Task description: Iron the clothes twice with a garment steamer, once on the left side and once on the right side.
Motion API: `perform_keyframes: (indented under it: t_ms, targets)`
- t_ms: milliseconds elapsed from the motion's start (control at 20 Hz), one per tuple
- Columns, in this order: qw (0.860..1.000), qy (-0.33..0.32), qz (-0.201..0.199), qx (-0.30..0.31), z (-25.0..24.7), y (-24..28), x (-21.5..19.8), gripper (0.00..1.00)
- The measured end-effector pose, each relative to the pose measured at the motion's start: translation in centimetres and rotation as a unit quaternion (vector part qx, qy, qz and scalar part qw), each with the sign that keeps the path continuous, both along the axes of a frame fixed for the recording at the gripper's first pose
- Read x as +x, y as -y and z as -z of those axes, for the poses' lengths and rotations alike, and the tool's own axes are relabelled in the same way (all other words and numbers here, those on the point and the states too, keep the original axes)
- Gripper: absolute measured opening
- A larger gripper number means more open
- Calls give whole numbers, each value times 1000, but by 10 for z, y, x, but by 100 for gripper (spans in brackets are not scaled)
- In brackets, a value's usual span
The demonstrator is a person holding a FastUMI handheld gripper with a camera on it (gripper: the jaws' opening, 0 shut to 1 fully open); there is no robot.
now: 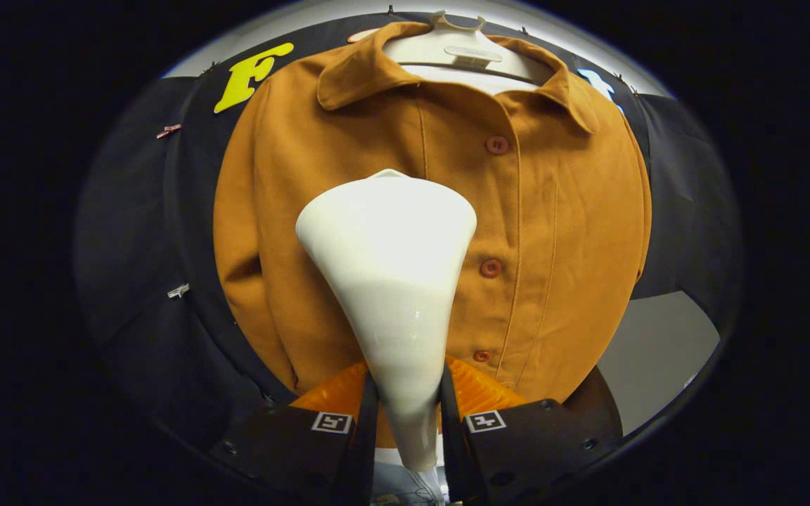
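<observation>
hand-held gripper (408, 414) is clamped on the steamer (391, 281) neck, head aimed at 12 o'clock into the shirt (560, 267) beside the buttons, probably so steam hits the cloth.

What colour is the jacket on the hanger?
Orange-brown, with matching buttons; the jacket shows best in the gripper view.

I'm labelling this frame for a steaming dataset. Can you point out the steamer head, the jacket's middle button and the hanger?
Steamer head (389, 239): gripper view, on its wide flared face, held between the fingers.
Middle button (491, 268): gripper view, on the button's centre.
Hanger (472, 55): gripper view, on its pale body inside the collar.
</observation>
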State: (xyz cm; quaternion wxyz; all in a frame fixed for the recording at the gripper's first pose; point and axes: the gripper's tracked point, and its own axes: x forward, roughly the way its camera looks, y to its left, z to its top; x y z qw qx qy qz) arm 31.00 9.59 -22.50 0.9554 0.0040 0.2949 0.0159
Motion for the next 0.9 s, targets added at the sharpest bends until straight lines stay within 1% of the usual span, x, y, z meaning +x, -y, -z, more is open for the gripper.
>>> perform_keyframes:
  t_ms: [350,600,900]
  targets:
    - [998,-57,1,-3,48,-9,-9,44]
    - [995,-96,-2,-7,79,-12,-23,44]
    - [988,-152,2,-6,119,-6,-49,44]
